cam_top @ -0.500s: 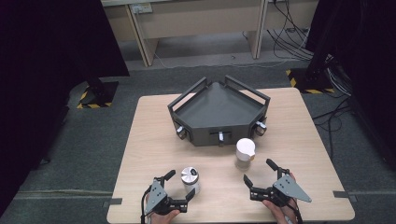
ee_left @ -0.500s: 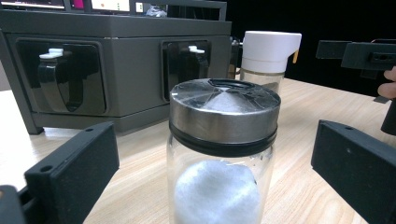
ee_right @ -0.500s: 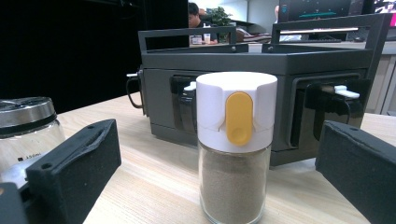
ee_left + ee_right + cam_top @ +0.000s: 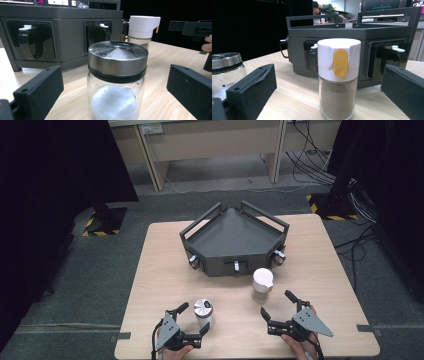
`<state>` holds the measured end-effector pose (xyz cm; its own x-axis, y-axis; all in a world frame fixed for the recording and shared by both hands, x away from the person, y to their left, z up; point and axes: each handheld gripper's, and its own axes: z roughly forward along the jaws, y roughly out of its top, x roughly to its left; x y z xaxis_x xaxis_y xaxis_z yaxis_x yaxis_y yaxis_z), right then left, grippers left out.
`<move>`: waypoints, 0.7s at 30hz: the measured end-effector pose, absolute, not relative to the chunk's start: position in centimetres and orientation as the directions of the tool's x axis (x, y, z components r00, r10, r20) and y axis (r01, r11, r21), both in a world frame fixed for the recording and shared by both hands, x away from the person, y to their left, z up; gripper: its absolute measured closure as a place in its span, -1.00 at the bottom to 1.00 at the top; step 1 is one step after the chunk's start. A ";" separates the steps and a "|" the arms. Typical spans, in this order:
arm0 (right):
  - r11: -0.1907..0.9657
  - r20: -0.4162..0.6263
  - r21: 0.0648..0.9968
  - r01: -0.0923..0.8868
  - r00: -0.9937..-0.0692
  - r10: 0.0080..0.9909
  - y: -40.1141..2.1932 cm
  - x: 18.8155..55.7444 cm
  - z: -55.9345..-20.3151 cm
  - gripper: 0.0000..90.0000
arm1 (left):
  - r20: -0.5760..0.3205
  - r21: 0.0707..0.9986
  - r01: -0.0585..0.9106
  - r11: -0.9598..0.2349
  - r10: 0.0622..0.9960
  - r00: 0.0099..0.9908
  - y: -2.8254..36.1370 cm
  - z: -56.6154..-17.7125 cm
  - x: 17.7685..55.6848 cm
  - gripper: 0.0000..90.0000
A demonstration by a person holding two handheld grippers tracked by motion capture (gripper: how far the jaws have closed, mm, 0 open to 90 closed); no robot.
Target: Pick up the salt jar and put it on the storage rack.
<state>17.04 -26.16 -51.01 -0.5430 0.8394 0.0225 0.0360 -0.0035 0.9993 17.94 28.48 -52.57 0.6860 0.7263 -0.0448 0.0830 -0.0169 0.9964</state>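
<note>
High view: each jar is being framed by a wide-apart hand-held gripper, left (image 4: 191, 320) around the steel-lidded jar (image 4: 203, 312), right (image 4: 276, 304) nearing the white-capped shaker (image 4: 262, 284), apparently for grasping.

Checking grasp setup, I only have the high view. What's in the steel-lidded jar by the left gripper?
Observer: The steel-lidded jar holds a white powder, seen through clear glass in the left gripper view.
Operator: And the white-capped one?
Observer: The white-capped shaker holds a brownish-grey powder and has a yellow tab on its cap.
Operator: Right gripper lined up on it?
Observer: Yes, the right gripper is open, and the shaker stands upright ahead between its jaws, untouched.
</note>
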 end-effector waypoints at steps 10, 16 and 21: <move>-0.011 0.028 0.999 0.034 -0.545 0.838 -26.3 17.1 -51.1 -0.99 | -0.043 0.996 0.083 -0.019 0.725 0.687 28.4 -52.6 17.9 -1.00; -0.011 0.028 0.999 0.034 -0.547 0.837 -26.2 17.1 -51.1 -0.99 | -0.043 0.996 0.086 -0.024 0.720 0.693 28.4 -52.5 18.0 -1.00; -0.011 0.027 0.999 0.033 -0.548 0.836 -26.2 17.1 -51.1 -0.99 | -0.035 0.996 0.082 -0.031 0.717 0.696 28.3 -52.5 18.1 -1.00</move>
